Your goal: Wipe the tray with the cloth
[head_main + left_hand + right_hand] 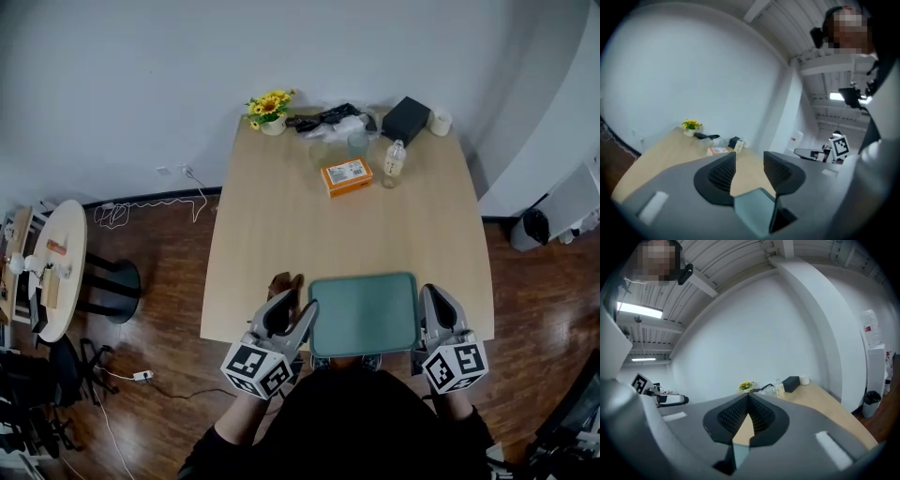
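Teal tray [363, 314] at lower centre of the head view, on the near edge of the wooden table [281, 206], its surface bare. The left gripper [292, 309], at the tray's left rim, has its jaws partly apart with nothing between them. The right gripper [433, 302], at the right rim, has its jaws closed together and holds nothing. A small brown item [286, 284] just above the left gripper may be the cloth; this cannot be confirmed. Judged stage: no cloth in hand, wiping not yet begun, the whole tray left to wipe.
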